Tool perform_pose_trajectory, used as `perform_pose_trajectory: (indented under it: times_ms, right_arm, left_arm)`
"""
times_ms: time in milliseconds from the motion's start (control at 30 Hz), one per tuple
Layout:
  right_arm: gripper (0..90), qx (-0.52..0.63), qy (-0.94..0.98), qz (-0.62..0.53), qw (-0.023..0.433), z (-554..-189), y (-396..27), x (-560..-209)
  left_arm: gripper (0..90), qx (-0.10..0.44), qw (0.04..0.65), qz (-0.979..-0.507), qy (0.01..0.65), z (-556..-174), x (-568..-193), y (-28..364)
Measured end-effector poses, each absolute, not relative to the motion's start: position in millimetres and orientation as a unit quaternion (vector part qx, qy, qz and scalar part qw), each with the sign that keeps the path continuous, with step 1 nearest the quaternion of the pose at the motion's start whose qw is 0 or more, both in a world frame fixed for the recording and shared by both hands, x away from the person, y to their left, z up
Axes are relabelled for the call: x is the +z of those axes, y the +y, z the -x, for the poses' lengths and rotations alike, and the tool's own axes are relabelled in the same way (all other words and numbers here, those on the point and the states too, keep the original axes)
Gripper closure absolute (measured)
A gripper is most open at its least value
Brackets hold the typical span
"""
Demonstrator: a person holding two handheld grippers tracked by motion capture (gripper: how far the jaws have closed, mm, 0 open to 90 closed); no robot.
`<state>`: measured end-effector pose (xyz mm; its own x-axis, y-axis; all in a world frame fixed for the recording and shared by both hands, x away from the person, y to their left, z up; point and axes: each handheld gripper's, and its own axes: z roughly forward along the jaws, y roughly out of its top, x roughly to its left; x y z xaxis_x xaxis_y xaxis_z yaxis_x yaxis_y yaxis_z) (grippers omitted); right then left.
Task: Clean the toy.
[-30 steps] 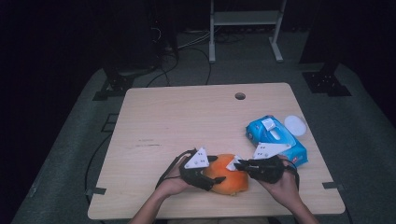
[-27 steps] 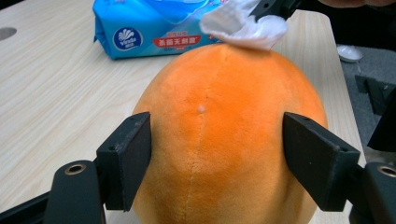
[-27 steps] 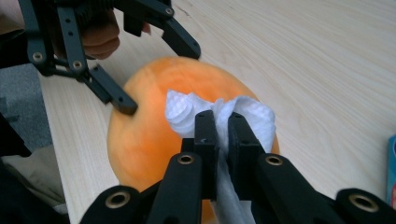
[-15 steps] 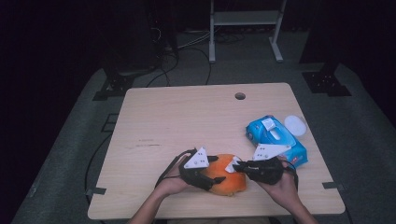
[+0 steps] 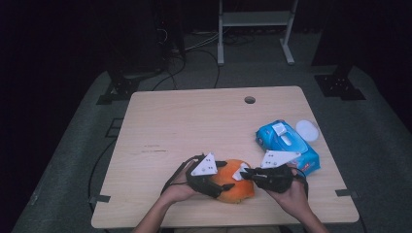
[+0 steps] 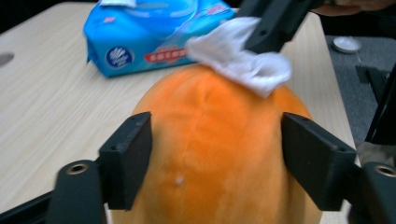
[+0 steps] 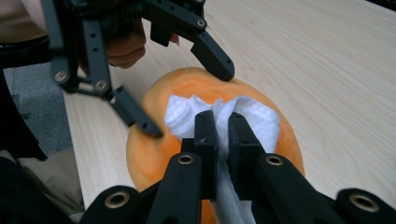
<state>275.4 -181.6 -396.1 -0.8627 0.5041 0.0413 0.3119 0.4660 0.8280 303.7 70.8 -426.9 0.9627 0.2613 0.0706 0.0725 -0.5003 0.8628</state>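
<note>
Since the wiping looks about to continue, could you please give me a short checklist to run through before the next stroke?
1. Left hand-held gripper braces the orange fruit, a jaw on each side: ok.
2. Right hand-held gripper is shut on the white wipe: ok.
3. Wipe touches the top of the fruit: ok.
4. Fruit rests on the table, away from the edge: ok in the high view.
5. Blue wipe pack lies clear of the fruit: ok.
6. Whether the fruit's underside is clean: cannot tell.
</note>
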Motion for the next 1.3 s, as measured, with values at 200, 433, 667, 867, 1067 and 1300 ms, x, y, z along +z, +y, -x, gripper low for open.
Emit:
perform_pose_trajectory:
  times_ms: [200,433,667,867,1067,1300]
  right_arm:
    - [83.3,0.453,0.853,-0.242,0.090,-272.8,-186.9,-401.1]
    - [83.3,0.457,0.855,-0.229,0.085,-270.4,-178.7,-400.6]
    - [83.3,0.461,0.842,-0.264,0.094,-280.4,-188.6,-403.5]
    - [83.3,0.463,0.841,-0.268,0.076,-278.7,-193.6,-407.3]
    - [83.2,0.466,0.835,-0.283,0.073,-283.7,-193.9,-410.7]
    - [83.2,0.456,0.828,-0.316,0.075,-296.5,-200.2,-418.5]
  left_arm:
    - [30.6,0.076,0.502,-0.848,0.153,-317.3,-430.9,87.7]
    - [19.3,0.079,0.514,-0.847,0.109,-309.7,-426.1,80.4]
    - [31.8,0.083,0.503,-0.846,0.155,-315.1,-428.7,83.1]
    - [30.0,0.059,0.518,-0.833,0.186,-320.9,-431.9,91.6]
    - [31.2,0.049,0.516,-0.840,0.161,-317.0,-432.9,89.8]
    - [27.4,0.021,0.505,-0.857,0.099,-307.2,-426.5,89.7]
